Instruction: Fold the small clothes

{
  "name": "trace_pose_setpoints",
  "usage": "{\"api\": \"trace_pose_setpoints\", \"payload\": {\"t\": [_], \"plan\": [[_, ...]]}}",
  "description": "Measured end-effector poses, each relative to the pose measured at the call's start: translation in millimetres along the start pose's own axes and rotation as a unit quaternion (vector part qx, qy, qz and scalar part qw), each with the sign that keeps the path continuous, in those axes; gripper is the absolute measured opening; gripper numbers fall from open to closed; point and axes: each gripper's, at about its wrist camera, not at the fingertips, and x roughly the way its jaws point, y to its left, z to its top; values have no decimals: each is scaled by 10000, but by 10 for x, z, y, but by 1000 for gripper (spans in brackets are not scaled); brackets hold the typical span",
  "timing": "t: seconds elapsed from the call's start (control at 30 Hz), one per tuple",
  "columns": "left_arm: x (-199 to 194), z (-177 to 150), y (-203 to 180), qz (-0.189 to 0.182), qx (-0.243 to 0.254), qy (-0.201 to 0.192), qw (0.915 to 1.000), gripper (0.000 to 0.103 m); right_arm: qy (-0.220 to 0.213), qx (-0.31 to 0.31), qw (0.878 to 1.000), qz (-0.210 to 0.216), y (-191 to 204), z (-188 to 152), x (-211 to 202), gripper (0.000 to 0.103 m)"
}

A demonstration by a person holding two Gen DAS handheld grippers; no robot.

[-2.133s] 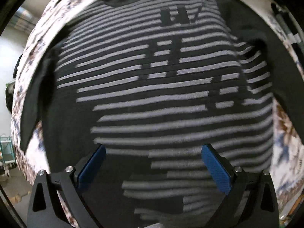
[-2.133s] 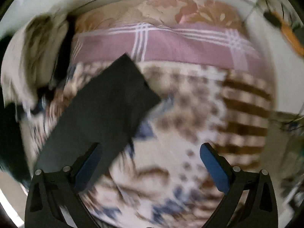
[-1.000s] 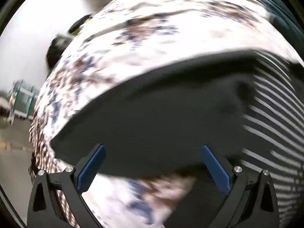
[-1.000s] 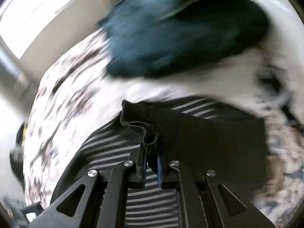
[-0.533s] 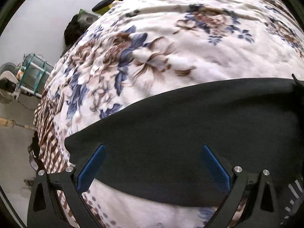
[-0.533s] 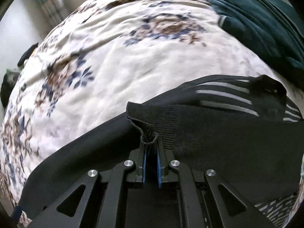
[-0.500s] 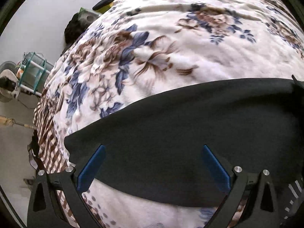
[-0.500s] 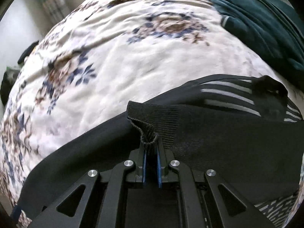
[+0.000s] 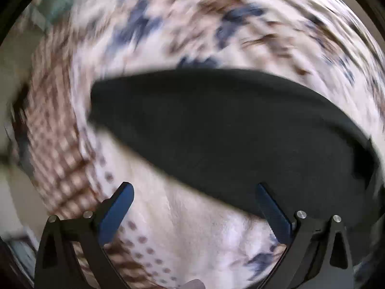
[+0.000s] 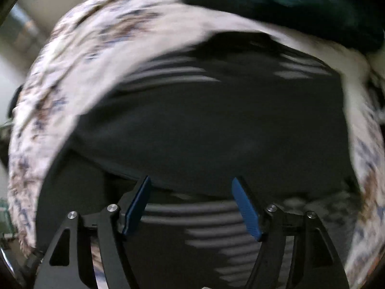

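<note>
- Left gripper (image 9: 192, 213) hovers over the floral bedspread (image 9: 192, 24), jaws spread wide, nothing between them.
- The black sleeve (image 9: 216, 130) lies flat across the bed just ahead of the left gripper's fingers.
- Right gripper (image 10: 191, 204) has its jaws parted too, empty, above the black striped sweater (image 10: 216, 125).
- A plain black panel lies folded over the stripes.
- A dark teal garment (image 10: 288, 0) sits at the far edge; both views are blurred.

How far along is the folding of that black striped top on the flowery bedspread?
One fold looks done: a plain black panel lies over the striped sweater on the bedspread. Nothing is in hand; the right gripper and left gripper both have open jaws. The left sleeve is still spread out, unfolded.
</note>
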Motion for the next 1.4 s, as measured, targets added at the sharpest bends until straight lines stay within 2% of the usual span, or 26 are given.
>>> {"api": "trace_pose_setpoints", "payload": {"t": [0.1,0.17,0.2,0.3,0.33,0.37,0.4,0.43,0.47,0.5,0.53,0.57,0.67,0.77,0.8,0.83,0.87,0.9,1.0,1.03,1.1,1.17,1.23,1.27,1.33,1.4], "plan": [[250,106,293,-480,-928,396,9937,103,57,328,9988,-367,-509,-141,-43,72],[396,192,497,-897,-1649,518,9809,103,116,551,9973,-464,-784,-216,-32,72],[442,233,563,-974,-1893,527,9756,103,132,649,9963,-547,-892,-248,-14,72],[559,362,805,-1292,-2866,548,9477,102,186,877,9926,-824,-1156,-324,48,72],[564,400,902,-1423,-3264,471,9333,102,187,917,9911,-948,-1181,-323,72,72],[555,426,948,-1445,-3439,402,9270,98,181,968,9889,-1114,-1225,-320,97,72],[534,471,1001,-1430,-3610,316,9210,91,176,1005,9880,-1159,-1253,-329,98,72],[514,506,1028,-1398,-3680,270,9189,85,169,1055,9875,-1156,-1286,-320,102,72],[466,563,1053,-1326,-3691,143,9198,69,163,1096,9875,-1117,-1322,-317,95,72],[427,612,1065,-1271,-3635,35,9229,38,154,1108,9878,-1083,-1338,-308,85,72],[371,678,1066,-1201,-3485,-157,9295,21,129,1095,9883,-1052,-1349,-302,66,72],[317,784,1071,-1170,-3343,-271,9348,8,113,1072,9888,-1036,-1336,-294,58,72],[161,935,972,-1013,-2915,-532,9497,6,58,933,9904,-1015,-1252,-253,29,72],[-197,1049,683,-860,-2234,-1062,9651,6,-37,781,9897,-1197,-1209,-227,-8,73],[-368,1076,511,-790,-1870,-1325,9702,6,-27,737,9889,-1287,-1208,-220,-6,78],[-567,1095,304,-721,-1404,-1623,9740,6,15,719,9878,-1384,-1215,-212,3,90],[-691,1071,182,-687,-1081,-1806,9752,6,61,711,9871,-1436,-1241,-200,18,97],[-872,1009,-47,-614,-570,-2062,9749,6,73,712,9867,-1462,-1281,-184,29,97],[-1265,559,-727,-706,670,-2600,9607,6,21,669,9855,-1562,-1383,-144,56,97],[-1401,433,-1024,-801,1119,-2702,9529,6,22,667,9859,-1532,-1427,-132,75,97],[-1572,154,-1443,-1032,1716,-2778,9395,5,79,724,9874,-1406,-1555,-115,126,97],[-1673,-171,-2017,-1367,2363,-2744,9221,3,189,885,9888,-1187,-1735,-125,184,97],[-1681,-492,-2505,-1548,2899,-2686,9055,3,324,985,9883,-1119,-1887,-150,239,97],[-1662,-748,-2793,-1708,3237,-2608,8933,3,401,1047,9878,-1080,-1979,-174,262,97],[-1582,-1188,-3275,-1922,3724,-2447,8743,3,503,1131,9868,-1046,-2147,-247,283,97],[-1463,-1597,-3660,-2085,4104,-2253,8587,3,582,1198,9853,-1065,-2315,-334,257,97]]}}
